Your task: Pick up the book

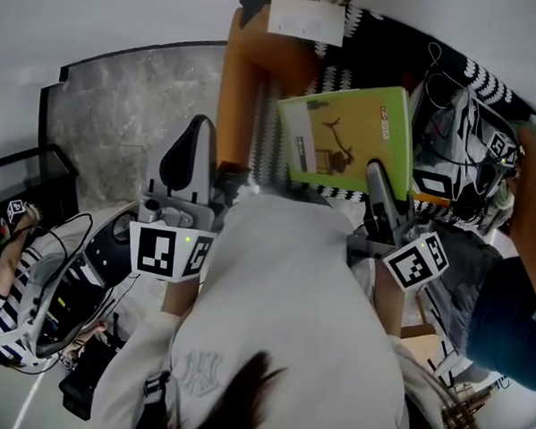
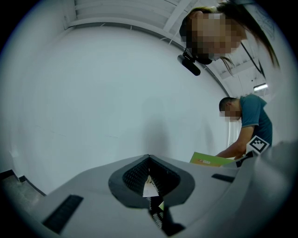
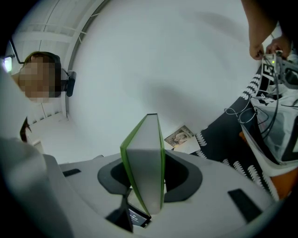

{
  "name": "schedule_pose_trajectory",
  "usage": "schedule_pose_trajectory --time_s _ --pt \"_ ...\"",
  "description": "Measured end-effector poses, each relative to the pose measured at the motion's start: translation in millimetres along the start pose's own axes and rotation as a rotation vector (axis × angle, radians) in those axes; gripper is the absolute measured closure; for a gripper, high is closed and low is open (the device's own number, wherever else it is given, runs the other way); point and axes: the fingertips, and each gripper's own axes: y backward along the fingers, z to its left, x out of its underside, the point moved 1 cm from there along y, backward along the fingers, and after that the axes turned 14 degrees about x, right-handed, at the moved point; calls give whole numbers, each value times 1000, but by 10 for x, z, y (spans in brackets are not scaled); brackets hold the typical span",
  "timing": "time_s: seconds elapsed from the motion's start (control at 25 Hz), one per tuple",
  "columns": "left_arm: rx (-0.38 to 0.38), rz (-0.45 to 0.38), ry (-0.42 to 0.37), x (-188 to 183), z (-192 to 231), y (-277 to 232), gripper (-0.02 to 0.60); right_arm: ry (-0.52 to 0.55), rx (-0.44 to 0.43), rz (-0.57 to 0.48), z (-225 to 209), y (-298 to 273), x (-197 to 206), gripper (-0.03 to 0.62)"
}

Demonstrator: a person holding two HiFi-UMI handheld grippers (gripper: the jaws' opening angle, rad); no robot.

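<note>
Book held in the right tongs, left tongs empty

The green book (image 1: 348, 137) sits upper right of centre in the head view, cover facing up, over a black-and-white patterned cloth (image 1: 384, 54); the right tongs (image 3: 148, 182) clamp its near edge, and in the right gripper view it stands edge-on between the two pads, pages toward the camera. The left tongs (image 2: 150, 180) are at left centre of the head view, pointing up the frame, jaws drawn together to a thin slit with nothing between them. A paper (image 1: 305, 18) with a picture shows at the top edge, and a person (image 1: 514, 303) in a teal shirt is at far right
</note>
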Motion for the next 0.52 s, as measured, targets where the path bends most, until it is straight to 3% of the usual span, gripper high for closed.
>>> schedule_pose_trajectory --time_s 0.52 --pt "-8 12 13 209 206 -183 572 -23 -5 18 -133 -320 63 444"
